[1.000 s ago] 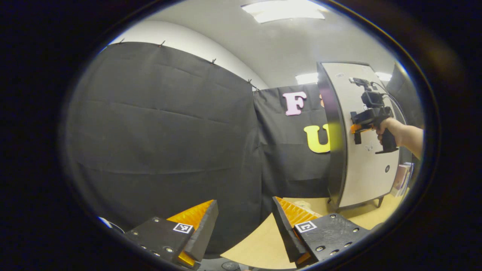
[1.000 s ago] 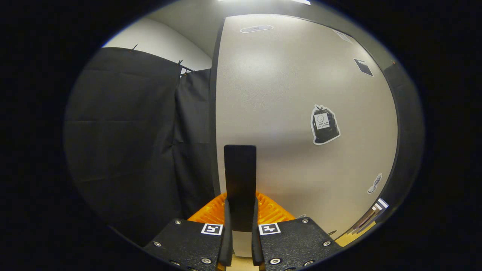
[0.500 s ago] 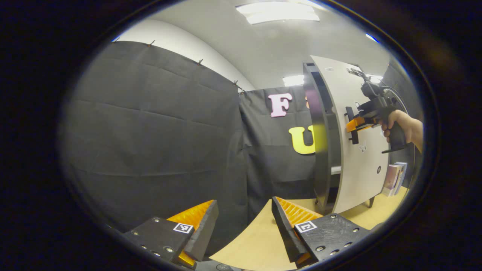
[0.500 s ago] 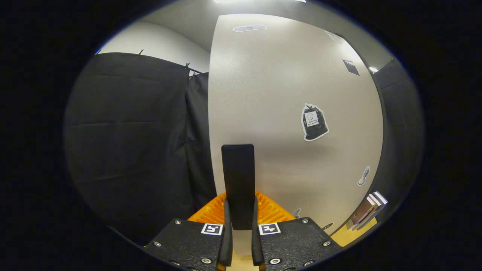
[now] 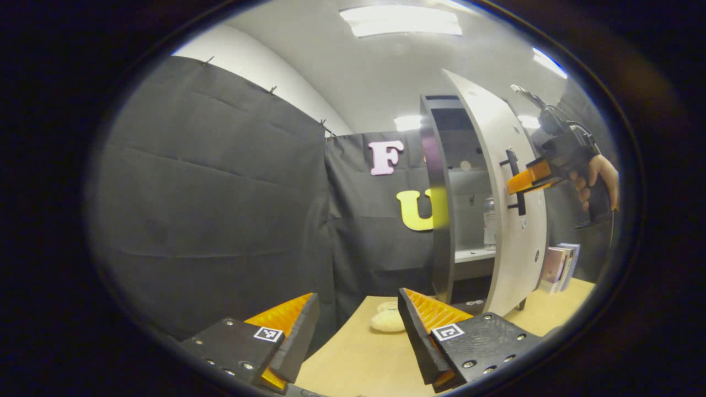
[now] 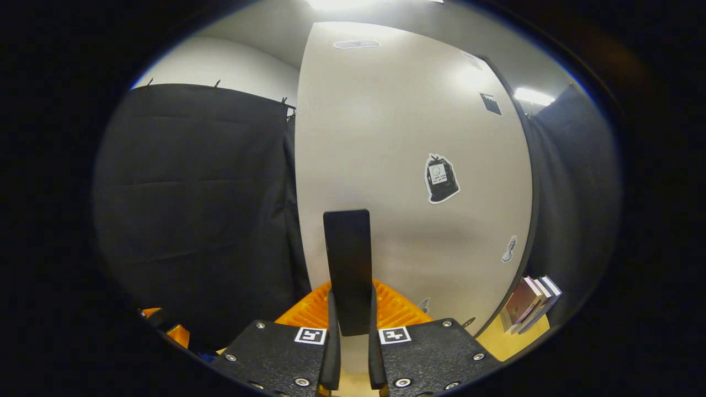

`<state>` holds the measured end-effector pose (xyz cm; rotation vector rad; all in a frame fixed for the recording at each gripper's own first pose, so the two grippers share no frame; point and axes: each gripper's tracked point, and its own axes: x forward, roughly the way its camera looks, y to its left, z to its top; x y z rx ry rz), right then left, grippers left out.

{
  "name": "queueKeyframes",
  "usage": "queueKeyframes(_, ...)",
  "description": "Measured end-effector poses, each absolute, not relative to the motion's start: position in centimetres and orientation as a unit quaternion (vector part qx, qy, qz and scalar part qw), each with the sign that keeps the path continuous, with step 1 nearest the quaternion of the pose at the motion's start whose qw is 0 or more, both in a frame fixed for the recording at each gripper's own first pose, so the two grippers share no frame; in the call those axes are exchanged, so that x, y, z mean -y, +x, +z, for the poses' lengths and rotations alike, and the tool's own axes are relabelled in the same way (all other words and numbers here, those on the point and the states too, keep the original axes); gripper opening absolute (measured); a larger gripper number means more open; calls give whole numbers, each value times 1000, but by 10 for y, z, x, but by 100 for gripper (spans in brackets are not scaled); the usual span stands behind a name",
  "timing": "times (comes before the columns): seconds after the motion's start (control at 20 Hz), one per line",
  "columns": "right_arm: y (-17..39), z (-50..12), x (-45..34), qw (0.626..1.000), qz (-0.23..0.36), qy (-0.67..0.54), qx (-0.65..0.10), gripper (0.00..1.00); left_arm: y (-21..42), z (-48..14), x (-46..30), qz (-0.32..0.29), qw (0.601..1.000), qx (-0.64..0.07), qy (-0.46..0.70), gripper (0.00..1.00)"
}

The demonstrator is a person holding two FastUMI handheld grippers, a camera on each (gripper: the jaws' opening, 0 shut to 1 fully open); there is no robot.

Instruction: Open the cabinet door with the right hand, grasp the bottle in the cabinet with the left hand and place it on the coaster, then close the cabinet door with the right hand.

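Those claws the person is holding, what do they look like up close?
Each claw, left and right, has two wedge-shaped fingers on bolted black plates, each bearing a small square black-and-white marker. The left gripper view shows the right one's black pistol grip in a bare hand, with a cable on top.

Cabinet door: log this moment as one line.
white cabinet door: part open | right gripper: shut on black door handle | left gripper: open, empty | clear bottle: on shelf

One cabinet (image 5: 441,209) on the table (image 5: 364,358); one door (image 6: 408,182) with one handle (image 6: 347,270). One bottle (image 5: 488,220) inside the cabinet, on its shelf. Several books (image 5: 558,267) standing just beside the cabinet, exact count unclear. One pale soft object (image 5: 388,320) near the cabinet's foot. Two grippers: left gripper (image 5: 358,331), right gripper (image 6: 351,353).
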<state>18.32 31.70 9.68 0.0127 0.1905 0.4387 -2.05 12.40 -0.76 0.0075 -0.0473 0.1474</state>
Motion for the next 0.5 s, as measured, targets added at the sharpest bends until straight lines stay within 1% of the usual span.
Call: queueKeyframes(0.5,158,104,-284,971,223,2,-88,20,-32,11,-48,49,998,28,-5,88)
